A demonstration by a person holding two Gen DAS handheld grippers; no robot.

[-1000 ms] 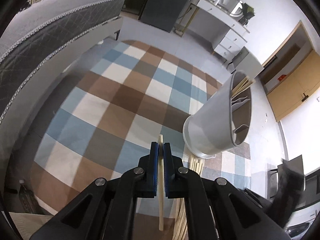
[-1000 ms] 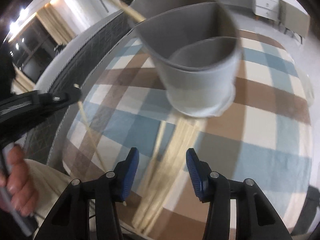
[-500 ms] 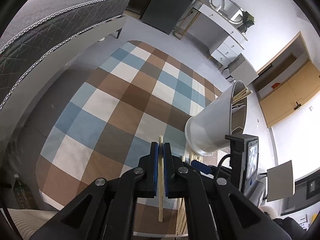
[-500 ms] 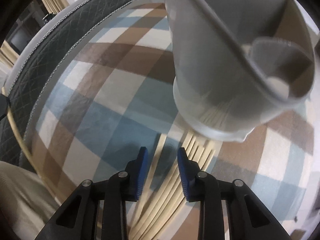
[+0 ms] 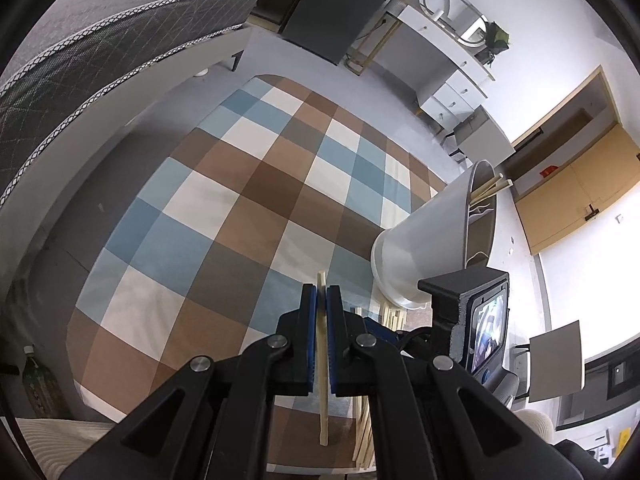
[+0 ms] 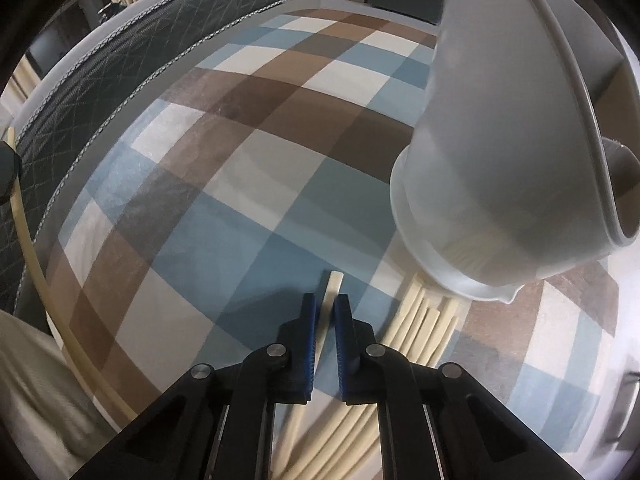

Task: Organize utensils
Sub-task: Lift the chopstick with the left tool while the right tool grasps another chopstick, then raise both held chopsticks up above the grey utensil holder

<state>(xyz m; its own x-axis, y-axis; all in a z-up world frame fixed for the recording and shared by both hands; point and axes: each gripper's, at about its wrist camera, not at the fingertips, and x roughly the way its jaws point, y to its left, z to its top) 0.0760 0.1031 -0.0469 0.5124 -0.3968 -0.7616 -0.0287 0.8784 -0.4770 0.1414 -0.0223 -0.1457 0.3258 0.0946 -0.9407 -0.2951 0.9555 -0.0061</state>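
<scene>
My left gripper (image 5: pixel 321 290) is shut on a pale chopstick (image 5: pixel 322 400), held above the checked cloth (image 5: pixel 240 200). A white utensil holder (image 5: pixel 428 236) stands to its right with chopsticks (image 5: pixel 492 188) poking out of the top. In the right wrist view the holder (image 6: pixel 500 160) looms at upper right, and several loose chopsticks (image 6: pixel 420 328) lie on the cloth at its foot. My right gripper (image 6: pixel 325 300) is low over the cloth. Its jaws are closing around one separate chopstick (image 6: pixel 333 284), with a thin gap still showing beside it. The right gripper's body (image 5: pixel 472 320) shows in the left view.
A grey quilted mattress (image 5: pixel 100 60) on a white frame borders the cloth on the left. A white desk with drawers (image 5: pixel 452 80) and wooden cabinets (image 5: pixel 580 184) stand at the back. A bottle (image 5: pixel 36 384) sits at the lower left. Ribbed light fabric (image 6: pixel 24 380) lies near the left edge.
My right gripper has dropped toward the loose chopsticks and its jaws have narrowed around one. Its body has come into the left view. The left gripper keeps its chopstick.
</scene>
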